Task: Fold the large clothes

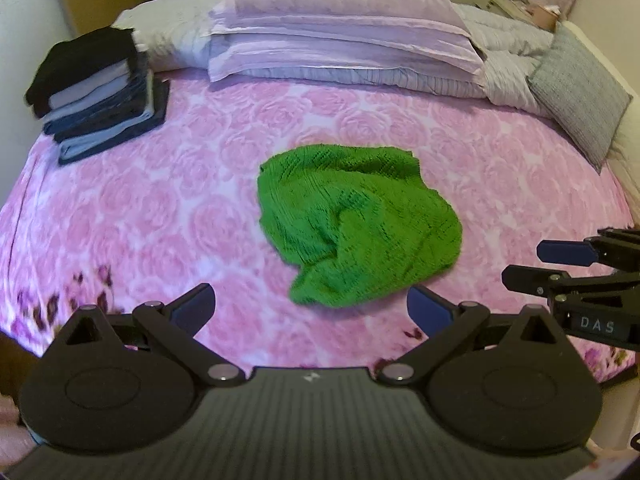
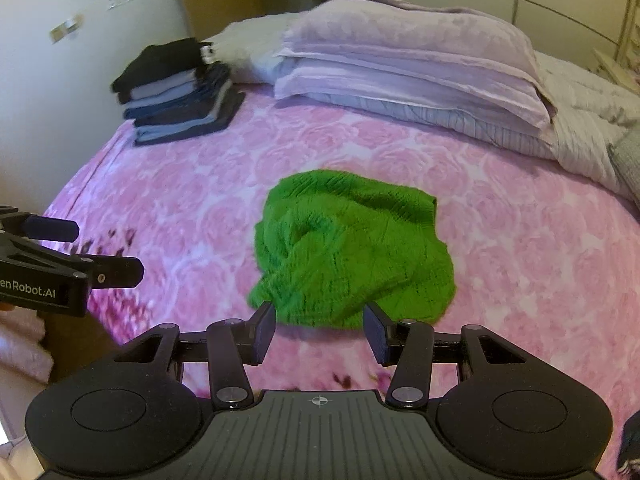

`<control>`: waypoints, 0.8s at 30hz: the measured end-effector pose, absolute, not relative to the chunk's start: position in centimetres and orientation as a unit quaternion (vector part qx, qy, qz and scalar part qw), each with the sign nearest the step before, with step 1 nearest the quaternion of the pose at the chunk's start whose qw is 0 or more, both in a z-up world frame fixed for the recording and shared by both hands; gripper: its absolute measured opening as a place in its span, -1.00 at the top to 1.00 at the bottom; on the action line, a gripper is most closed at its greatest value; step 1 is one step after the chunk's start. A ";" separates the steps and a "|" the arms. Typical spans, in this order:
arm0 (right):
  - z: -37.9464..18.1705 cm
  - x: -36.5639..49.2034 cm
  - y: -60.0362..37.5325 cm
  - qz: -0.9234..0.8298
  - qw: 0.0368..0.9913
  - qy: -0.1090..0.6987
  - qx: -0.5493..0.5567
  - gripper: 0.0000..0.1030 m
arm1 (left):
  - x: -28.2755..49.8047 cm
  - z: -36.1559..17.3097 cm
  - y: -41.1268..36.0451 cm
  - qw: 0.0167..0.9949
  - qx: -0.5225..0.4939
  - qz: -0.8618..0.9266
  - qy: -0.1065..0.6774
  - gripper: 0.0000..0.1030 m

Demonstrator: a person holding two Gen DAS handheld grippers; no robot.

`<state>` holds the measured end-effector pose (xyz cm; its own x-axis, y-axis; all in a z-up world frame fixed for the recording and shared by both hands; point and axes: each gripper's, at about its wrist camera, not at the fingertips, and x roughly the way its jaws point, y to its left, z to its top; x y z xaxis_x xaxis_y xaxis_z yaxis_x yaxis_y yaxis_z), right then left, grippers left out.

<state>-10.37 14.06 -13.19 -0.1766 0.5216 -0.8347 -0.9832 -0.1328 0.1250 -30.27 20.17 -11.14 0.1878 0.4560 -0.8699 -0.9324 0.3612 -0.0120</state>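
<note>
A crumpled green knitted garment (image 1: 356,224) lies in a heap in the middle of the pink rose-patterned bed (image 1: 160,208). My left gripper (image 1: 311,300) hovers just short of the heap's near edge, open wide, holding nothing. In the right wrist view the same green garment (image 2: 352,248) lies right ahead, and my right gripper (image 2: 320,316) is open with its blue pads level with the heap's near hem, not closed on it. The right gripper (image 1: 528,266) also shows at the right edge of the left wrist view. The left gripper (image 2: 106,250) shows at the left edge of the right view.
A stack of folded dark and grey clothes (image 1: 100,92) sits at the bed's far left corner. Lilac pillows (image 1: 340,32) and a grey cushion (image 1: 580,88) line the head of the bed. A wall and door (image 2: 100,40) stand beyond the left side.
</note>
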 end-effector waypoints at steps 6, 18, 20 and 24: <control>-13.9 -12.7 17.6 0.648 0.577 0.382 -0.317 0.12 | -32.3 -12.3 24.7 0.723 -0.289 0.453 0.435 -0.96; -22.1 -18.5 22.9 0.627 0.572 0.404 -0.340 0.12 | -40.7 -21.5 32.3 0.683 -0.339 0.445 0.470 -0.86; -24.2 -19.9 23.7 0.639 0.562 0.395 -0.347 0.12 | -41.9 -23.5 33.2 0.671 -0.350 0.452 0.471 -0.83; -27.8 -22.5 25.0 0.666 0.540 0.365 -0.363 0.12 | -44.0 -27.0 34.2 0.654 -0.374 0.467 0.462 -0.83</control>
